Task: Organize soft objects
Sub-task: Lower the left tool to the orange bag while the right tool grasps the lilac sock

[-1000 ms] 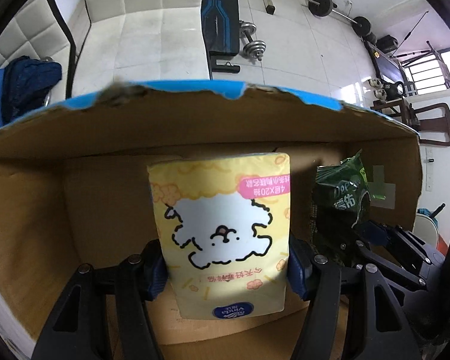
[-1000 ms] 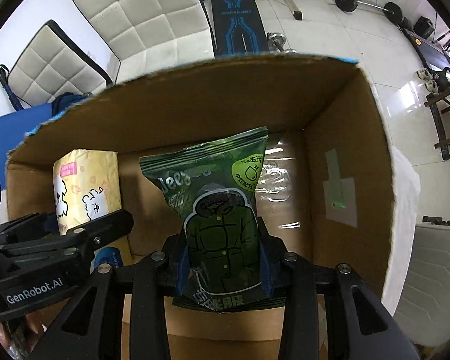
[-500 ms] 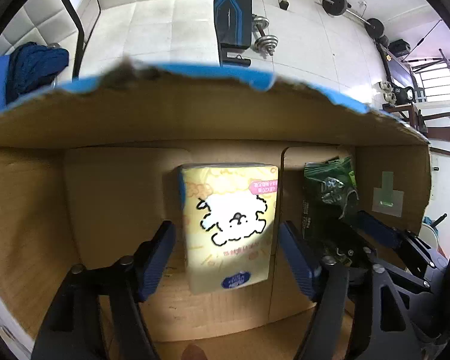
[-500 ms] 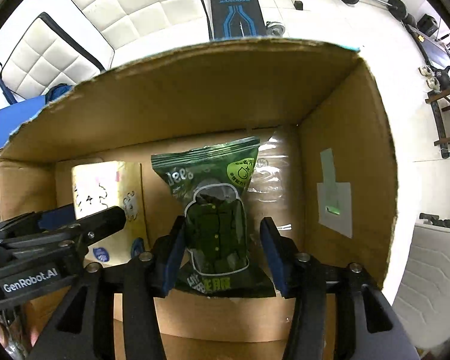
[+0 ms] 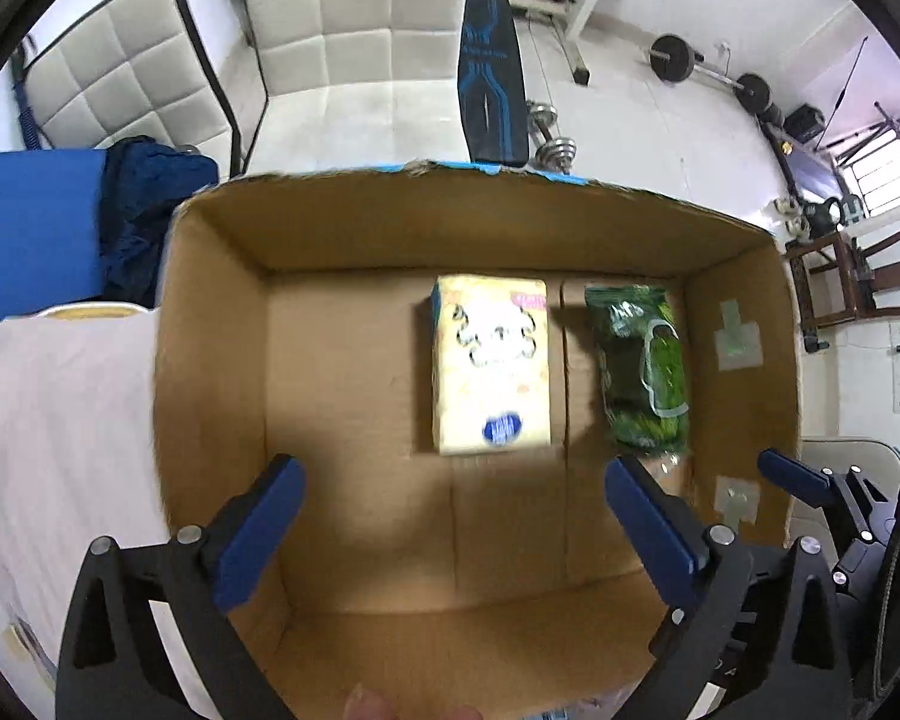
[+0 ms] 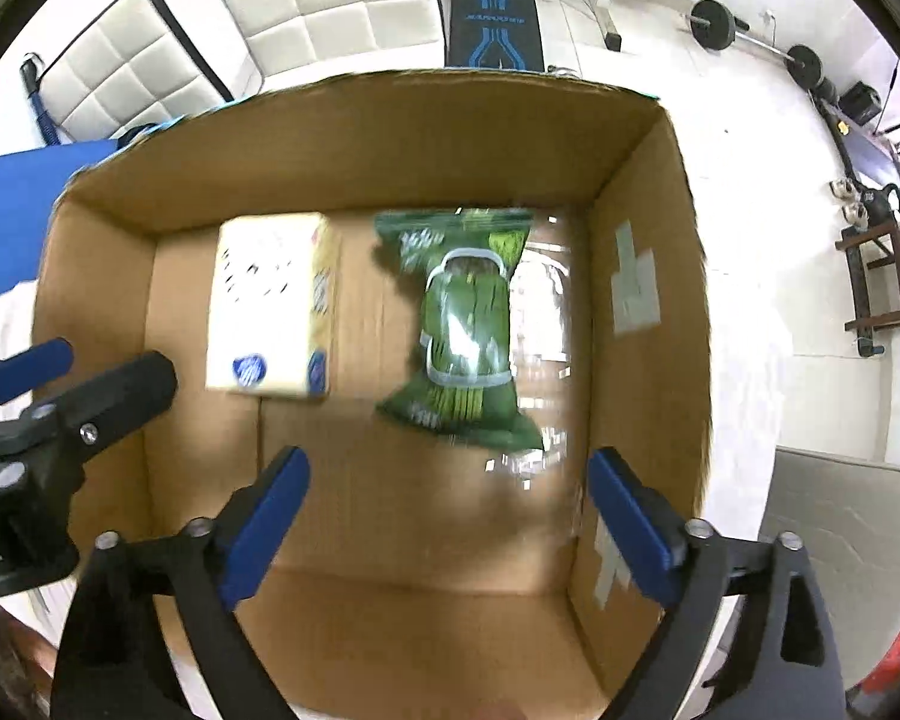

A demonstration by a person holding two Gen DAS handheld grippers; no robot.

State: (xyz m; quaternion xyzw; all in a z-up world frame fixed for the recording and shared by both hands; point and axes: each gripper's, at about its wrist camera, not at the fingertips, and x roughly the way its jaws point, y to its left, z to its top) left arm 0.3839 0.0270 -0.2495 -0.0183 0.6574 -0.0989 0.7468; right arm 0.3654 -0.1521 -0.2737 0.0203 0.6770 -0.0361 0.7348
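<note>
Nearest each camera are the grippers themselves. The left gripper hangs above the near part of the cardboard box with its blue-padded fingers spread wide and nothing between them. The right gripper hovers the same way over the right half of the box, jaws wide apart and empty; in its view the left gripper shows at the left edge, just beside it.

Farther in, on the box floor, lie the two soft packs. The yellow tissue pack rests flat near the middle, and the green snack bag lies just to its right, near the right wall, apart from the tissue pack by a narrow strip of cardboard. Neither touches a gripper.

Judging from this, both packs are already placed in the box side by side, so that part of the task looks done. The left half of the box floor is bare, with room for more. Whether other soft things are still to be packed cannot be told; none shows near the grippers.

Beyond the box stand white padded chairs and a weight bench on a pale floor.
</note>
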